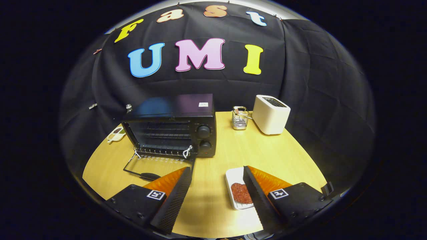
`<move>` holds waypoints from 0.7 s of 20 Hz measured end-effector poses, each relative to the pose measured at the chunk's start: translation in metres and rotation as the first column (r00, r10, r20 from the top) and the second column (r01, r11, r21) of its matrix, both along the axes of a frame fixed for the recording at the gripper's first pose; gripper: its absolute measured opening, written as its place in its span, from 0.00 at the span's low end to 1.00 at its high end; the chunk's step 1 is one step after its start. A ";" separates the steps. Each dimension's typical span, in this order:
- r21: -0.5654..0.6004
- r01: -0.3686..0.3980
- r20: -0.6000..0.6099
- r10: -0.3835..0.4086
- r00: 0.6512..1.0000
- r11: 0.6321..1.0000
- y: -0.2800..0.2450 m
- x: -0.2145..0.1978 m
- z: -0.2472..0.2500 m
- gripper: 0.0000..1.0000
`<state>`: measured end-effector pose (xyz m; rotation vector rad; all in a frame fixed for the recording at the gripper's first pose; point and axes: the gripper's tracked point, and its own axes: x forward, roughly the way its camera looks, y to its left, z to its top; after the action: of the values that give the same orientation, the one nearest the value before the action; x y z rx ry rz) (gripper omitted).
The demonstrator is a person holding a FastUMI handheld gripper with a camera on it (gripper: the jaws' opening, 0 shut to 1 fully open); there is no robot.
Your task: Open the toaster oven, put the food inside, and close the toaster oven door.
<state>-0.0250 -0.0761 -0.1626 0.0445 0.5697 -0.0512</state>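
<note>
A black toaster oven [173, 128] stands on the wooden table [233, 150] with its glass door [156, 165] folded down flat in front of it, and wire racks show in the open cavity. A white rectangular dish [235, 186] holding a reddish meat patty [241, 193] lies on the table just inside my right finger, which hides part of it. My gripper [217, 170] is open, its fingers wide apart above the table, with nothing between them. The left finger [176, 193] sits near the door's right front corner.
A white pop-up toaster [271, 114] stands at the back right. A small wire rack holder [240, 118] is next to it. A small plate with food [115, 134] lies left of the oven, near the table's edge. Bare wood lies between the fingers.
</note>
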 end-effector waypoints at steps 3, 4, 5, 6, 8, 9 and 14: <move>-0.003 -0.023 -0.032 0.022 0.999 1.000 -0.037 0.004 -0.012 0.97; 0.019 -0.022 -0.046 0.023 0.999 1.000 -0.048 0.004 -0.015 0.97; 0.047 -0.020 -0.057 0.023 0.998 0.999 -0.059 0.004 -0.020 0.97; 0.074 -0.020 -0.073 0.025 0.997 0.997 -0.068 0.005 -0.026 0.97; 0.135 -0.040 -0.128 0.058 0.990 0.990 -0.080 0.004 -0.046 0.97; 0.162 -0.055 -0.149 0.079 0.986 0.985 -0.084 0.000 -0.055 0.99; 0.266 -0.109 -0.255 0.179 0.950 0.958 -0.105 -0.007 -0.096 0.99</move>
<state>-0.0318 -0.1811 -0.2589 0.2436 0.8565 0.1616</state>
